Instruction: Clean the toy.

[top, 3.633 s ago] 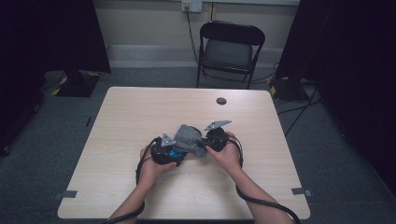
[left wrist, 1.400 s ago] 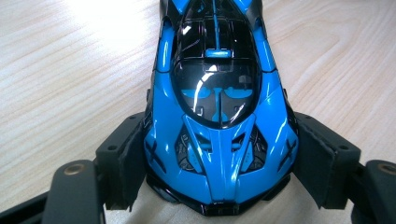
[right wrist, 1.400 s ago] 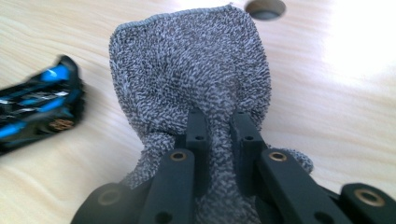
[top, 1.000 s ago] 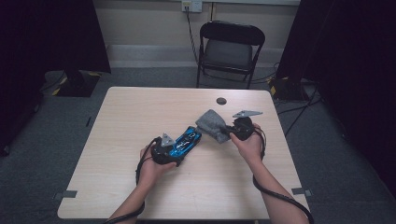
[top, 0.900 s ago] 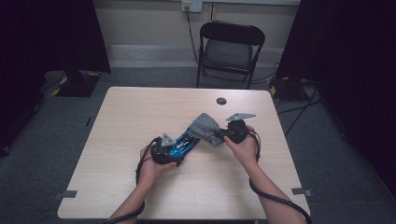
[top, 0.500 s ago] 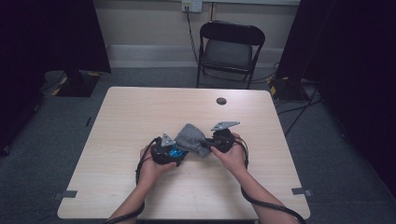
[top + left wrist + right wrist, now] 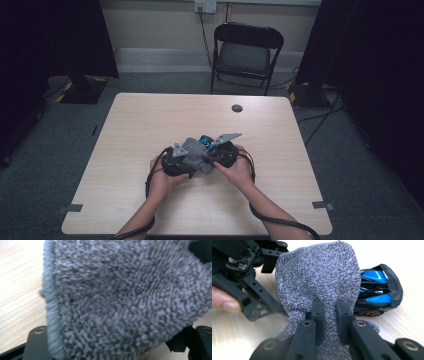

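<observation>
The blue toy car [image 7: 378, 293] sits mid-counter [image 7: 150, 125], lying slantwise, mostly under the grey cloth [image 7: 319, 277]. The right claw [image 7: 329, 308] is pinched tight on that cloth, draping it over the car. The left claw [image 7: 175, 161] is spread wide, gripping the car. Both hands are low and close together.

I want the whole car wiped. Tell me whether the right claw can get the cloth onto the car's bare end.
Probably yes: the right claw is shut on the cloth, which already drapes the car; nothing blocks the bare blue end.
</observation>
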Tool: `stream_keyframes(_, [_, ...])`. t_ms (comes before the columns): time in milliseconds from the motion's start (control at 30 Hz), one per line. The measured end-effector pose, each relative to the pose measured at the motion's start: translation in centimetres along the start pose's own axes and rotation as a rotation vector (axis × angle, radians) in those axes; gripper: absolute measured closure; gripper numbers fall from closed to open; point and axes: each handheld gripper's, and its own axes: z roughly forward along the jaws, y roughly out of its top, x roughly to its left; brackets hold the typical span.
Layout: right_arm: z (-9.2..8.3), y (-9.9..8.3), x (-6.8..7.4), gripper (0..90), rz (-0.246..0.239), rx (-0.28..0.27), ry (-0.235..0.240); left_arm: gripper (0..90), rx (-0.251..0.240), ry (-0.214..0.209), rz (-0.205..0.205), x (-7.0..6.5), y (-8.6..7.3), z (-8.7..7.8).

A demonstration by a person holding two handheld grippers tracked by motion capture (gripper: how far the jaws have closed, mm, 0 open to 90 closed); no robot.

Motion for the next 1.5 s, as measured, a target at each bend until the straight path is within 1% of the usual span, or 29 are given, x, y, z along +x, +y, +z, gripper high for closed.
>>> stream_keyframes(33, [0.2, 0.1, 0.0, 79.7, -0.007, 0.006, -0.008, 25.8, 0.000, -0.001, -0.002, 0.0, 0.0, 0.0])
stream_keyframes(167, [0.5, 0.1, 0.0, 79.7, -0.010, 0.017, -0.013, 25.8, 0.000, 0.000, 0.000, 0.0, 0.0, 0.0])
stream_keyframes(267, [0.6, -0.1, -0.4, 79.7, -0.001, 0.023, -0.023, 25.8, -0.002, -0.001, -0.006, 0.0, 0.0, 0.0])
stream_keyframes(367, [0.6, -0.2, -0.6, 79.7, 0.007, 0.024, -0.025, 25.8, 0.000, 0.000, 0.000, 0.0, 0.0, 0.0])
stream_keyframes(400, [0.6, -0.2, -0.7, 79.7, 0.009, 0.025, -0.028, 25.8, -0.001, -0.001, -0.005, 0.0, 0.0, 0.0])
stream_keyframes(500, [0.5, -0.3, -1.0, 79.7, 0.014, 0.028, -0.038, 25.8, 0.000, 0.000, 0.000, 0.0, 0.0, 0.0])
stream_keyframes(567, [0.3, -0.3, -1.4, 79.7, 0.024, 0.030, -0.049, 25.8, 0.000, 0.000, 0.000, 0.0, 0.0, 0.0])
stream_keyframes(667, [0.2, -0.4, -1.8, 79.7, 0.034, 0.028, -0.051, 25.8, 0.000, 0.000, 0.000, 0.0, 0.0, 0.0])
stream_keyframes(767, [0.0, -0.4, -2.4, 79.7, 0.047, 0.029, -0.064, 25.8, 0.000, 0.000, 0.000, 0.0, 0.0, 0.0])
stream_keyframes(867, [-0.1, -0.3, -2.7, 79.7, 0.049, 0.028, -0.071, 25.8, -0.001, 0.000, -0.001, 0.0, 0.0, 0.0])
stream_keyframes(900, [-0.2, -0.2, -3.0, 79.7, 0.057, 0.027, -0.074, 25.8, 0.000, 0.000, 0.000, 0.0, 0.0, 0.0])
stream_keyframes(933, [-0.2, -0.2, -3.0, 79.7, 0.057, 0.027, -0.074, 25.8, 0.000, 0.000, 0.000, 0.0, 0.0, 0.0])
stream_keyframes(1033, [-0.4, 0.0, -3.6, 79.7, 0.067, 0.022, -0.093, 25.8, 0.000, 0.000, 0.000, 0.0, 0.0, 0.0])
stream_keyframes(1300, [-0.4, 0.4, -4.2, 79.7, 0.082, 0.023, -0.099, 25.8, 0.000, 0.001, -0.001, 0.0, 0.0, 0.0])
stream_keyframes(1333, [-0.4, 0.4, -4.3, 79.7, 0.083, 0.022, -0.102, 25.8, -0.001, -0.001, -0.006, 0.0, 0.0, 0.0])
stream_keyframes(1400, [-0.5, 0.4, -4.5, 79.7, 0.096, 0.019, -0.109, 25.8, 0.000, -0.001, -0.003, 0.0, 0.0, 0.0])
stream_keyframes(1467, [-0.6, 0.4, -4.6, 79.7, 0.098, 0.018, -0.110, 25.8, 0.000, 0.000, -0.001, 0.0, 0.0, 0.0])
stream_keyframes(1500, [-0.7, 0.4, -4.9, 79.7, 0.105, 0.016, -0.119, 25.8, 0.000, 0.000, -0.001, 0.0, 0.0, 0.0])
